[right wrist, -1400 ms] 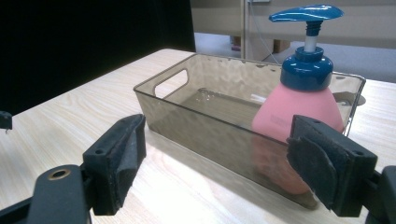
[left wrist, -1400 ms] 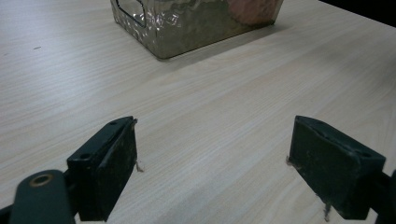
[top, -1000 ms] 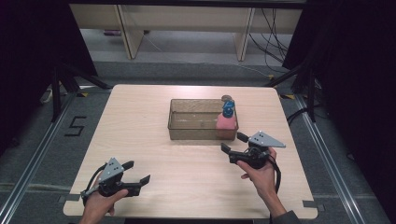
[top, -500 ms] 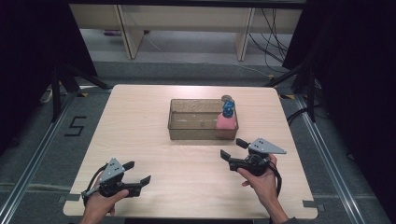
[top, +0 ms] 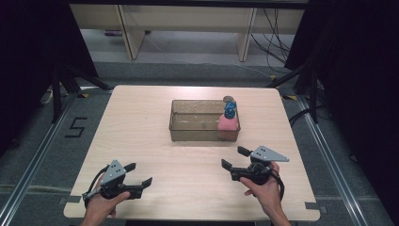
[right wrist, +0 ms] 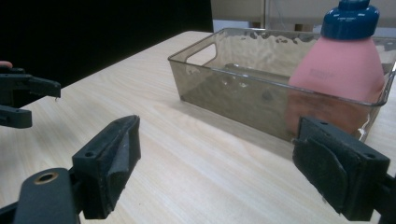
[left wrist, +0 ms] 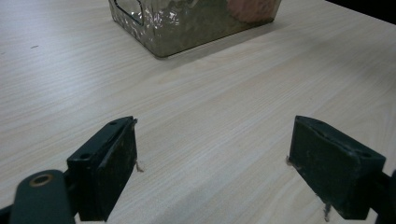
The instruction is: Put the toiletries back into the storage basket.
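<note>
Pink bottle [top: 228,125] with blue cap stands upright in the clear bin [top: 188,132], at its 3 o'clock end. Right gripper [top: 236,157], at the bin's 5 o'clock, has just been opening: jaws wide, nothing between them. Left gripper [top: 140,173], at 7 o'clock, likewise wide and empty.

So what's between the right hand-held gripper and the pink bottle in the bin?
Bare tabletop, then the clear bin's near wall; the right hand-held gripper faces the pink bottle in its own view.

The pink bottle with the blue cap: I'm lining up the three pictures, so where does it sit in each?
High view: pink bottle stands upright at the right end of the clear bin.
Left gripper view: a pink blur at the top edge, seen through the bin's wall.
Right gripper view: upper right, inside the bin.
Shared landmark: the clear bin.
</note>
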`<state>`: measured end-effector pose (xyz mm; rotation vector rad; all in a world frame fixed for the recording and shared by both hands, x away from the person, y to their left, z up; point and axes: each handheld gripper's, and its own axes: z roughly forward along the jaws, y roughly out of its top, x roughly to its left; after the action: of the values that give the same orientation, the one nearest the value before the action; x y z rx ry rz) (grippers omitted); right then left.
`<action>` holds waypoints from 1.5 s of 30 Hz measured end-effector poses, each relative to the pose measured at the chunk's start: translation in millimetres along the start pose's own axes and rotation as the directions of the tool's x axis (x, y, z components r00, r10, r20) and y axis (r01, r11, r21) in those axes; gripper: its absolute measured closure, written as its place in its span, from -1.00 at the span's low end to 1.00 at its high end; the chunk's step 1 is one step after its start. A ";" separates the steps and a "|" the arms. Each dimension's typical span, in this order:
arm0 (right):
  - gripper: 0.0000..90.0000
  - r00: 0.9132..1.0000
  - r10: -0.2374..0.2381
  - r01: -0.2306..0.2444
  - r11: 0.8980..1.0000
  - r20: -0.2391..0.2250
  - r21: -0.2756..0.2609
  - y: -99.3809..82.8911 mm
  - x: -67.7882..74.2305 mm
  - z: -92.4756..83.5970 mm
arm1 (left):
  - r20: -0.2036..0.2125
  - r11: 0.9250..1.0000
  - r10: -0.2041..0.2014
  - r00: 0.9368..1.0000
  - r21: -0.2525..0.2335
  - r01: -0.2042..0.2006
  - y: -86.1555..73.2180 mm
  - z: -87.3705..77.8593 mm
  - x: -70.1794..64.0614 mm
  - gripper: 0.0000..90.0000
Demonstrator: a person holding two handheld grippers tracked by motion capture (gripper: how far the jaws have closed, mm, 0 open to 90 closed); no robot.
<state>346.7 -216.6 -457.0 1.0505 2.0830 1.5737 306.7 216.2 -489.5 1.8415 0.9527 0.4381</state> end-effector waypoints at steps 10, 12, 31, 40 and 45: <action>-0.64 1.000 0.008 -0.008 1.000 -0.018 0.020 -10.0 4.6 -3.7 | -0.004 1.000 0.001 1.000 -0.001 -0.001 -0.1 -0.1 -1.0 -0.67; -0.64 0.999 0.033 -0.032 0.999 -0.016 0.035 -12.0 6.5 -4.3 | 0.000 1.000 0.002 1.000 0.000 -0.002 -0.2 0.1 -0.6 -0.67; -0.65 0.998 0.057 -0.055 0.996 -0.024 0.075 -25.2 10.2 -12.6 | 0.003 1.000 -0.001 1.000 0.000 0.001 -0.6 0.1 -0.9 -0.67; -0.65 1.000 0.016 -0.017 0.995 0.006 0.098 -31.3 12.5 -17.3 | 0.006 1.000 0.002 1.000 0.001 -0.002 -0.5 -0.1 -1.2 -0.67; -0.65 1.000 0.024 -0.026 0.993 0.017 0.112 -34.1 13.8 -23.0 | 0.005 1.000 0.003 1.000 0.003 -0.003 -0.6 -0.1 -0.9 -0.67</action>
<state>310.3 -226.5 -478.5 1.1267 2.1776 1.4698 305.8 215.7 -489.9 1.8464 0.9481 0.4340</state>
